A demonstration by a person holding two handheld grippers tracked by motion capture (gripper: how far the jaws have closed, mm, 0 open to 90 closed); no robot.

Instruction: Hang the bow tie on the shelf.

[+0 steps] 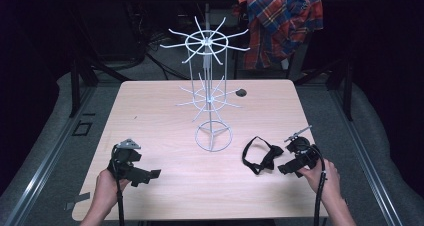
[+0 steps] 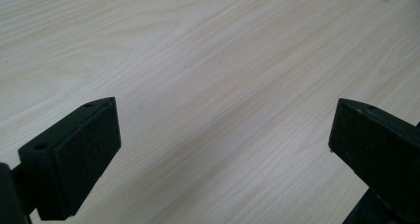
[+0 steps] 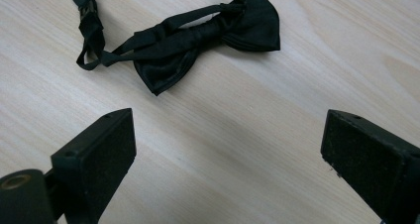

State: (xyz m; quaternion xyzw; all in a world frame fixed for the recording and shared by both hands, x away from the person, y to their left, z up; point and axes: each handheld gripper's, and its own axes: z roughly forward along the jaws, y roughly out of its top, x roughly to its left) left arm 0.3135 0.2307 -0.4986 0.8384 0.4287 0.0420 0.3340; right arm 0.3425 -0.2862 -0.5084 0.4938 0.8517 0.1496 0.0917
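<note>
Both my grippers hang spread and empty, right gripper [image 3: 228, 159] just short of the bow tie [image 3: 198, 40], left gripper [image 2: 218, 154] idle; next: pinch it.

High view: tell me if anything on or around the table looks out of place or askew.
The black fabric bow tie lies loose and twisted on the wooden table, not hung on the white wire rack, whose arms are bare. Behind the table, a red and blue plaid shirt hangs rumpled. Nothing is spilled or damaged.

Overhead forward; 2 close table [image 1: 165, 116] views
</note>
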